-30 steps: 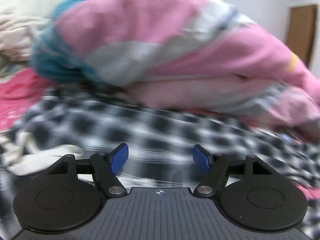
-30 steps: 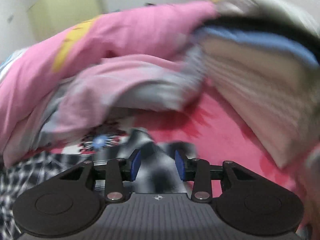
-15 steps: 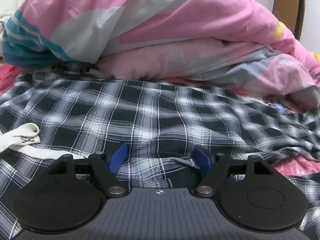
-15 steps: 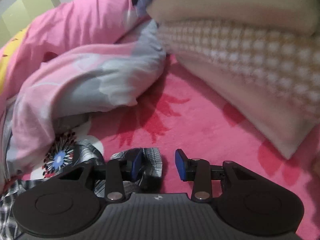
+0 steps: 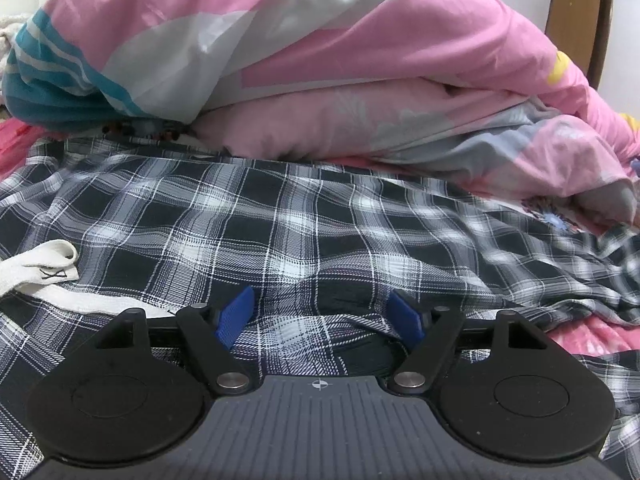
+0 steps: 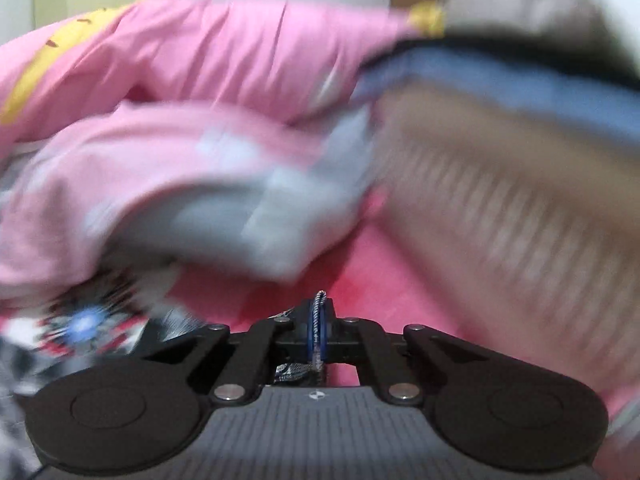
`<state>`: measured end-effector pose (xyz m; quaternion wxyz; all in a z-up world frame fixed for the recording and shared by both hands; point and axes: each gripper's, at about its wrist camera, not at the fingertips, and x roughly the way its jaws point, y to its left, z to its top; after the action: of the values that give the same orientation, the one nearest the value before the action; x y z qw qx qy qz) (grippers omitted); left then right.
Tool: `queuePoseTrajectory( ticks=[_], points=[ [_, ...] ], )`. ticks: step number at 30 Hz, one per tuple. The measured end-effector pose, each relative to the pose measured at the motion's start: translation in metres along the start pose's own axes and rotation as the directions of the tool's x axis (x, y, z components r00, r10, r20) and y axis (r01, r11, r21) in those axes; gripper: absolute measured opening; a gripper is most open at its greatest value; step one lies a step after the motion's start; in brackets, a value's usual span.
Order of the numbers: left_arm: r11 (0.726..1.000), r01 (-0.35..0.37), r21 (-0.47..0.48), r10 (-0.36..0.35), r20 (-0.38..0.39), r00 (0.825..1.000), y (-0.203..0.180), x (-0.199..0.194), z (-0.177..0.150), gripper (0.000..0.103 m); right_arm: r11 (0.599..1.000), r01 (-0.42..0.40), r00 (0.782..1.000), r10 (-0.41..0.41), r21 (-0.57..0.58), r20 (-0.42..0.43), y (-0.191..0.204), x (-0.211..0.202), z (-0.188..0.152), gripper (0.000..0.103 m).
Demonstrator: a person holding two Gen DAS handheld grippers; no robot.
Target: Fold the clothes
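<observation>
Plaid shirt spread on the bed, one edge pinched

Black-and-white checked cloth, a plaid shirt (image 5: 288,220), lay spread across the bed in the left wrist view, rumpled in soft waves and reaching from the left edge of the picture to the right. Its near part ran under and between the blue pads of the left gripper (image 5: 320,316), whose jaws stood wide apart, with a fold of the cloth lying in the gap and neither pad pressing on it. A white strap (image 5: 44,264) with a small stitched mark lay on the shirt at the left, just beside that gripper.

In the right wrist view, much blurred, the right gripper (image 6: 318,328) had its jaws closed tight on a thin edge of the same checked cloth, a sliver of which stood up between the pads and showed again below them. More of the plaid showed as a smear at the lower left.

Behind the shirt a bulky pink quilt (image 5: 360,60) with grey, white and teal patches was heaped, touching the shirt's far edge. Under everything lay a pink bed sheet (image 6: 352,280). A tan, ribbed pillow (image 6: 500,208) lay at the right in the right wrist view. A brown door (image 5: 580,20) stood far off at the right.
</observation>
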<state>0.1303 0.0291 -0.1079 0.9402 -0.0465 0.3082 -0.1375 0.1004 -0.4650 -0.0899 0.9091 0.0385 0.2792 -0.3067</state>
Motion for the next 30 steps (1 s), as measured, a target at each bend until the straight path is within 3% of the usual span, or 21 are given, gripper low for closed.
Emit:
queuePoseTrajectory(
  ticks=[6,13,16,18,20,22,25,27,30],
  points=[
    [1.000,-0.001,0.003,0.001,0.000,1.000,0.000,0.000,0.000,0.075,0.960,0.216,0.976,-0.213,-0.176,0.034,0.008,0.024,0.010,0.002],
    [1.000,-0.003,0.008,0.003,-0.001,1.000,0.000,0.000,0.000,0.075,0.954,0.238,0.968,-0.247,-0.181,-0.030,0.003,0.068,-0.002,0.003],
    [1.000,-0.003,0.008,0.003,-0.002,1.000,0.000,0.000,0.000,0.075,0.957,0.226,0.966,-0.244,-0.180,-0.082,0.000,0.078,-0.004,0.013],
    [1.000,-0.003,0.009,0.003,-0.003,1.000,0.000,0.000,0.000,0.075,0.961,0.220,0.969,-0.235,-0.166,-0.078,-0.003,0.070,-0.004,0.036],
    [1.000,-0.003,0.010,0.004,-0.004,1.000,0.000,0.001,0.000,0.075,0.980,0.168,0.983,-0.175,-0.111,-0.059,-0.014,0.047,-0.004,0.044],
    [1.000,-0.004,0.012,0.004,-0.004,1.000,0.000,0.001,0.000,0.076,0.993,0.103,0.994,-0.105,-0.049,-0.037,-0.026,0.022,-0.003,0.045],
    [1.000,-0.004,0.013,0.004,-0.005,1.000,-0.001,0.001,0.000,0.076,0.992,-0.019,0.997,0.029,0.121,-0.076,-0.054,-0.015,-0.010,0.055],
    [1.000,-0.003,0.012,0.003,-0.005,1.000,0.000,0.001,0.000,0.076,0.962,-0.097,0.985,0.129,0.256,-0.112,-0.074,-0.036,-0.017,0.057],
    [1.000,0.000,0.008,0.000,-0.004,1.000,0.001,0.000,0.000,0.076,0.865,-0.157,0.941,0.278,0.476,-0.194,-0.093,-0.050,-0.044,0.057]
  ],
)
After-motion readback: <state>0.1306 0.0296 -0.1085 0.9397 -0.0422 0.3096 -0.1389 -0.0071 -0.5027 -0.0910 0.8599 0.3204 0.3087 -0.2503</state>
